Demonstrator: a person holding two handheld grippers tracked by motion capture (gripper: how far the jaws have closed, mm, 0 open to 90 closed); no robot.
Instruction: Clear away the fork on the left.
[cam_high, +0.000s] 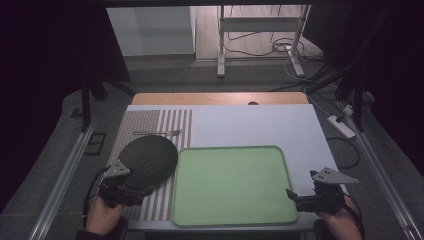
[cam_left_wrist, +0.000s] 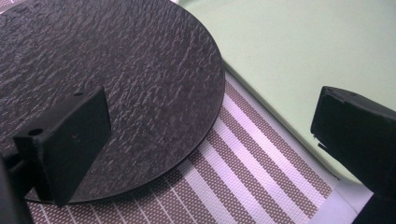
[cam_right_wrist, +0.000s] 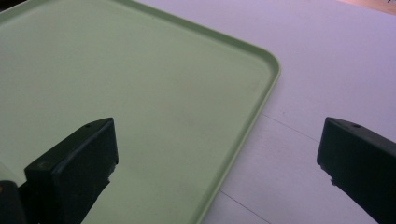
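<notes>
High view: we see a green tray (cam_high: 231, 185) at table centre, a dark round plate (cam_high: 148, 157) on a striped mat (cam_high: 161, 125) just left of it; left gripper (cam_high: 122, 192) by the plate's near edge, right gripper (cam_high: 300, 199) at tray's near-right corner. Left gripper view: jaws wide apart, holding nothing, one over the plate (cam_left_wrist: 116, 84). Right gripper view: jaws wide, empty, straddling tray rim (cam_right_wrist: 261, 107).
</notes>
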